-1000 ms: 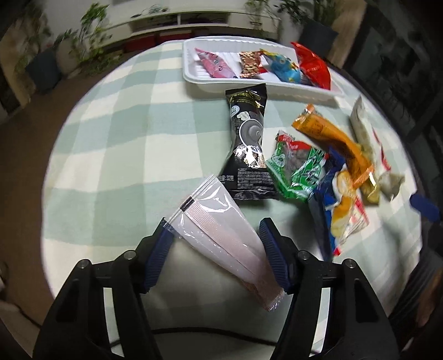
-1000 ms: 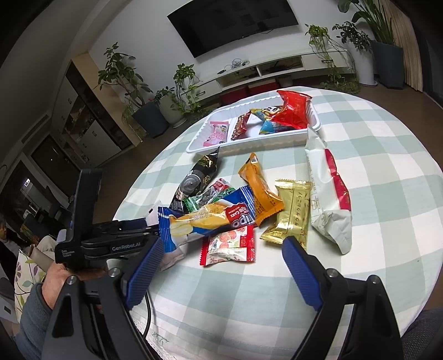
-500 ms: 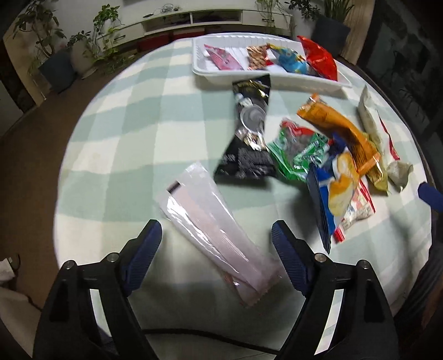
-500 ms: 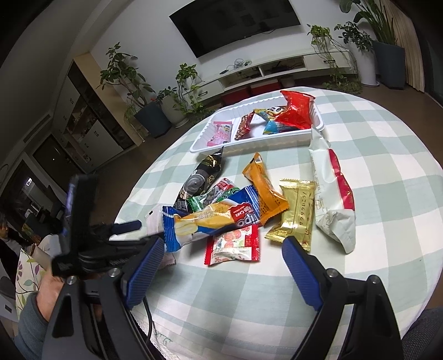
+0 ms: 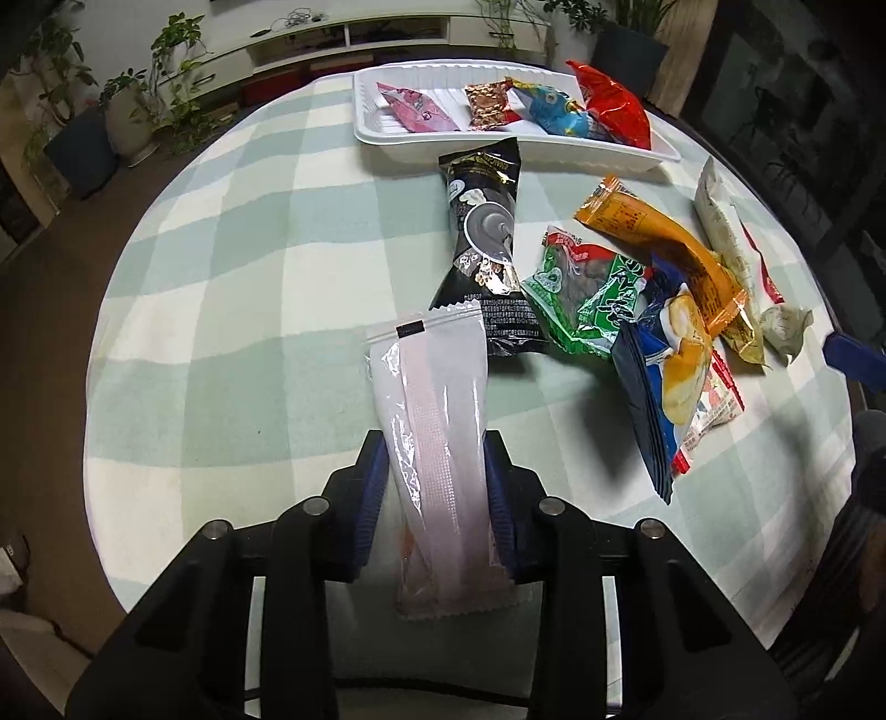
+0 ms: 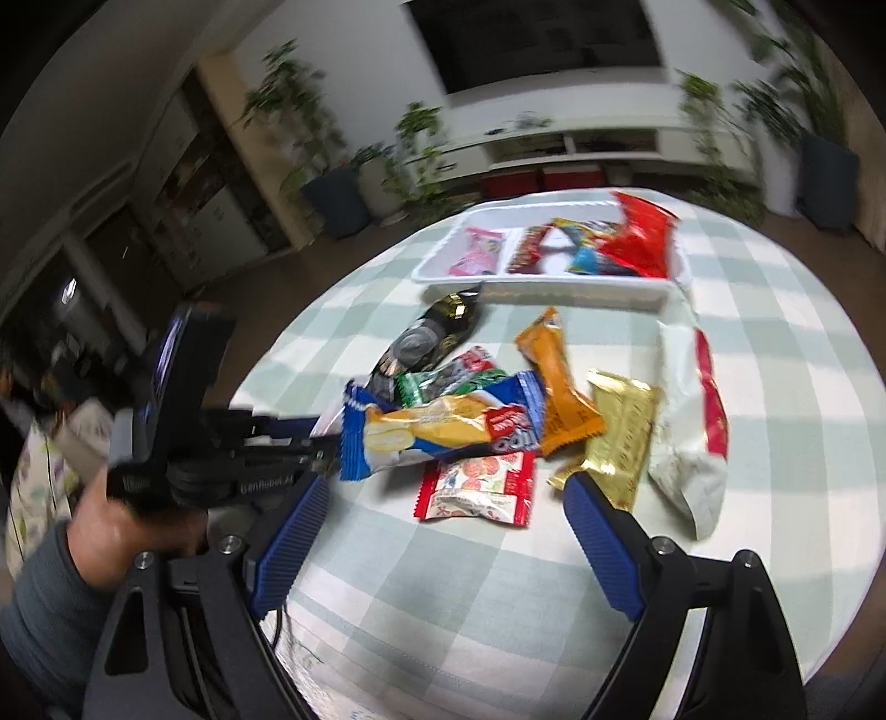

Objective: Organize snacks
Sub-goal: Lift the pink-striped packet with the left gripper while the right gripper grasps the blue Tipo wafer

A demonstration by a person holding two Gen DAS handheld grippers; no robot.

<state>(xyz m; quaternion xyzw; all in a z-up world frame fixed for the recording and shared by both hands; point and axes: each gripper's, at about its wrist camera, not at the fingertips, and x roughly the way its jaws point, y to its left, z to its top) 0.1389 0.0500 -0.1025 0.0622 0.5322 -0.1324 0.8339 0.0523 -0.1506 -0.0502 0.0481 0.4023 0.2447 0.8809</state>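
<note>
Checked tablecloth [image 5: 232, 288], loose snack packets [image 5: 598, 288] everywhere.

Both views are bent by strong fisheye distortion, with the round table [image 5: 221, 310] curved and the corners cut off to black. The left wrist view is rendered sharp and evenly lit from above, glare being thrown off the pale wrapper [image 5: 437, 432], the black packet [image 5: 487, 243] and the red packet [image 5: 612, 108] in the white tray [image 5: 365, 119], while soft shadows are cast beneath the loose snacks. The right wrist view is smeared by motion blur, most heavily across the plants [image 6: 310, 133], the dark screen [image 6: 531, 39] and the hand [image 6: 133, 531], and the room behind is left dim.
</note>
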